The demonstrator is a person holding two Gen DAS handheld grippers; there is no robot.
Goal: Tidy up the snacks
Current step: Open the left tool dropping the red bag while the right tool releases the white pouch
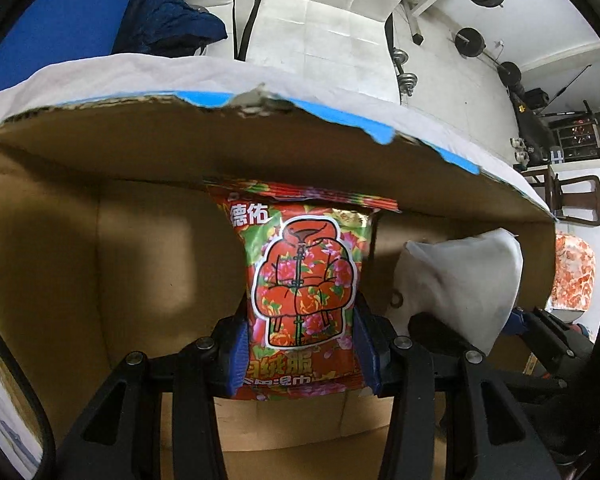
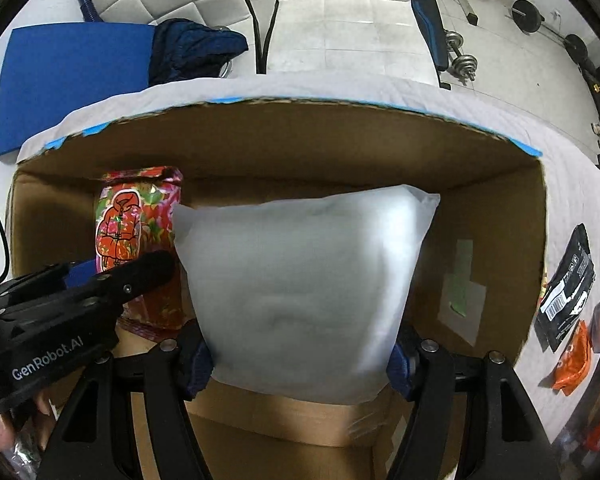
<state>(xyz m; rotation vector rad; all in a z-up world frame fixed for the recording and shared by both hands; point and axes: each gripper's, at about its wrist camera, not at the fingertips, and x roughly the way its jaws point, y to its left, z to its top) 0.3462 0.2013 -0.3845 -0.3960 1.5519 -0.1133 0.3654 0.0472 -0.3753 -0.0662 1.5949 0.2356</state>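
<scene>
White bag (image 2: 300, 288) betw. R fingers (image 2: 198, 364), over cardboard box (image 2: 496, 208) (floral pack (image 2: 136, 216) alongside)

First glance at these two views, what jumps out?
The red floral packet, clamped in the left gripper inside the cardboard box. Beside it, the puffy white bag gripped by the right gripper fills that view. Loose packets lie outside the box, at right.

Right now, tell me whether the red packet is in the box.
In, still gripped: red packet hangs below the cardboard box rim, between its walls.
</scene>
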